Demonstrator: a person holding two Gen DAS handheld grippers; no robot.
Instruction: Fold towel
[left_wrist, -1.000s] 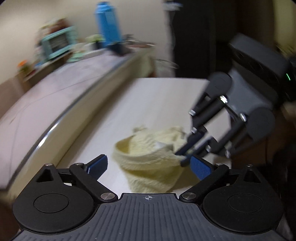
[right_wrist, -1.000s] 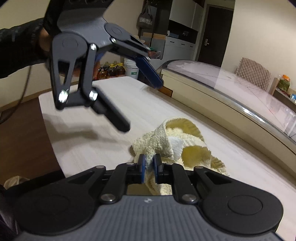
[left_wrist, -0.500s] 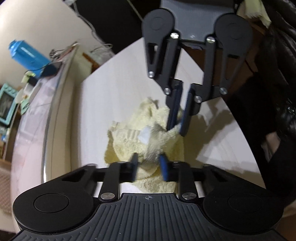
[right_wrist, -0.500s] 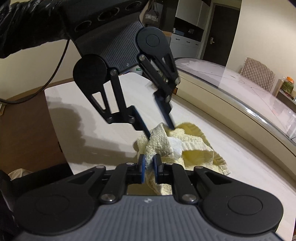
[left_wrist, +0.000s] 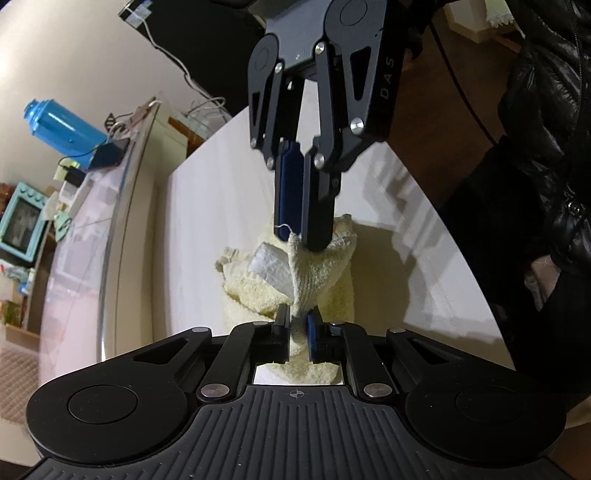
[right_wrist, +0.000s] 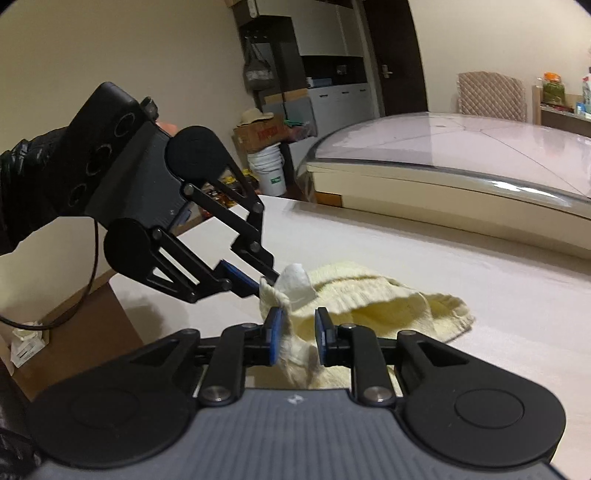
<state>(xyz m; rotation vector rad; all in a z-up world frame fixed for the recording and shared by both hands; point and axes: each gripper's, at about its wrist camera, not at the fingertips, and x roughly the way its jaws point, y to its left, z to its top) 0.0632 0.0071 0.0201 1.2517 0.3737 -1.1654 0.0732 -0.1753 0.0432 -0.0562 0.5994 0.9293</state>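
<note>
A crumpled pale yellow towel with a white label lies on the light table. My left gripper is shut on a raised fold of it. In the right wrist view the same gripper pinches the towel beside the label. My right gripper has its jaws opening: the fold still hangs between the blue pads and leans on the left one. Seen from the left wrist, the right gripper points down at the towel's top edge.
A long curved glass-topped counter runs along the table's far side. It carries a blue bottle and a teal box. A white bucket and a cardboard box stand past the table's end. A black sleeve borders the near side.
The left gripper came down onto the towel, rolled, and closed on a fold. The right gripper, earlier shut on the towel, has parted its pads.
</note>
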